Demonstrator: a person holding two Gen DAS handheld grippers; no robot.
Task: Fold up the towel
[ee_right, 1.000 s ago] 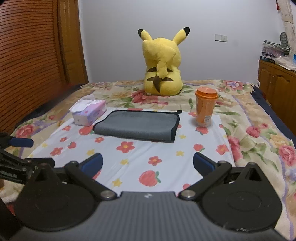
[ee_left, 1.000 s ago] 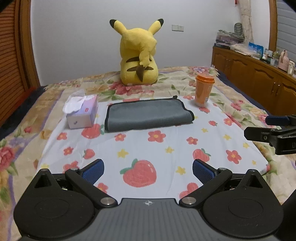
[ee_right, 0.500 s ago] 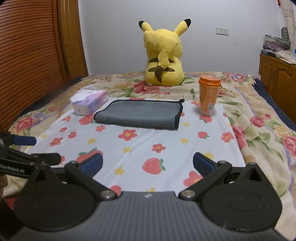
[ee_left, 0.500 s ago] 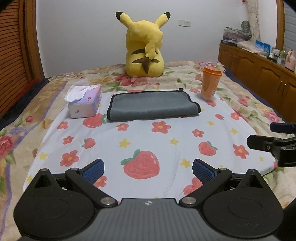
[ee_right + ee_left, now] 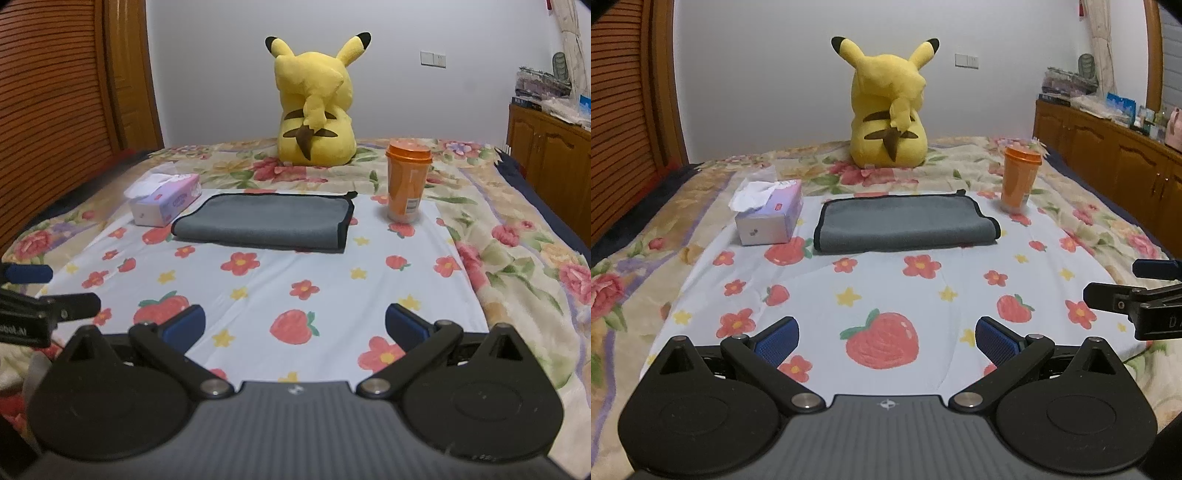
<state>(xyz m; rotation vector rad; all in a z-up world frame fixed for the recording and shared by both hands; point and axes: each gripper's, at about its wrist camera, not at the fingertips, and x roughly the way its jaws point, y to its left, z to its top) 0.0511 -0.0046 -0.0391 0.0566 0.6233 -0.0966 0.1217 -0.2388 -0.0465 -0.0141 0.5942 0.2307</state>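
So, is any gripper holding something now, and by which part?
Nothing is held. The left gripper and the right gripper are both open and apart from the grey towel, which lies folded on the bed.

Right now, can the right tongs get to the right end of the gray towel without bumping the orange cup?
Probably yes. The right tongs are open with only bare printed sheet before the gray towel. The orange cup stands apart, right of the towel's black-edged end.
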